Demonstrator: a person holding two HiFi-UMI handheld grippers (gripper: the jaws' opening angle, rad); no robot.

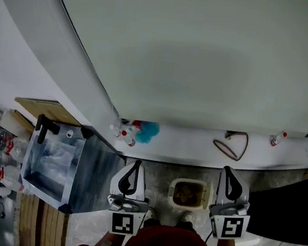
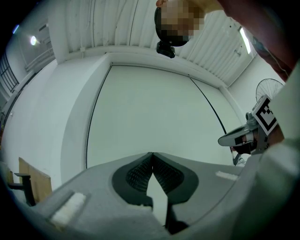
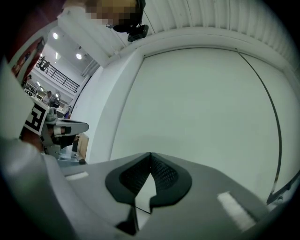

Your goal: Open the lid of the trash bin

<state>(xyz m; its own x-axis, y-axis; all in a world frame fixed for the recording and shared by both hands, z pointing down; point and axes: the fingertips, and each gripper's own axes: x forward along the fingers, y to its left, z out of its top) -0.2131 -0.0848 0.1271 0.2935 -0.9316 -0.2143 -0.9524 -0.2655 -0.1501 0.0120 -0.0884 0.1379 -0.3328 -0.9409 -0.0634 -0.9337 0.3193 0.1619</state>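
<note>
Big white wall (image 1: 207,59) fills front. Clear plastic crate (image 1: 53,162) on floor at left. Small beige trash bin (image 1: 189,193) on floor between grippers, just ahead of shoes. Left gripper (image 1: 135,163) and right gripper (image 1: 229,172) both pinched closed, empty, aimed at wall. Small bottles (image 1: 128,136) at wall base.

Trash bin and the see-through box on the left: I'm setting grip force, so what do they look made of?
The trash bin looks like cream plastic with a smooth, matt rim and rounded corners; it is small in the head view, so this is tentative. The see-through box looks like clear, glossy plastic: its contents show hazily through the walls.
</note>
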